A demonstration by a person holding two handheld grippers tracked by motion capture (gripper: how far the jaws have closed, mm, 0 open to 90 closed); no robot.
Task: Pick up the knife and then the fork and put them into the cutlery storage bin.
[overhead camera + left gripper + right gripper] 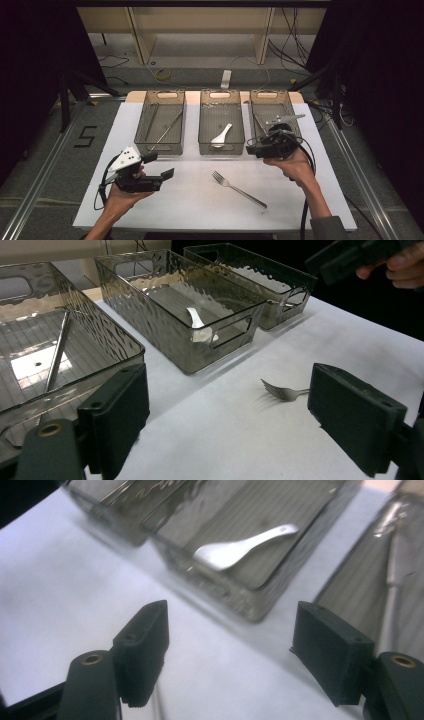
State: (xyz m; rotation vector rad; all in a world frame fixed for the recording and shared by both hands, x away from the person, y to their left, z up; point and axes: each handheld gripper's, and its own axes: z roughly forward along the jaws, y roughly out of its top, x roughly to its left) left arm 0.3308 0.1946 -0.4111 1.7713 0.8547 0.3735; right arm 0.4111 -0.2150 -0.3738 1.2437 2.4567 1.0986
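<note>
My right gripper (256, 148), right of centre in the high view, hovers at the near end of the right bin (286, 98), jaws spread with nothing between them. My left gripper (165, 165), lower left, is likewise released and empty. The fork (238, 188) lies loose on the white table (200, 210), lower centre, tines toward the bins, well apart from both grippers. Risk: a thin, flat handle (little height for pads) may skid or pivot if I clamp off-centre; swinging low, I might also clip the middle bin (220, 150) holding the white spoon (221, 135).
</note>
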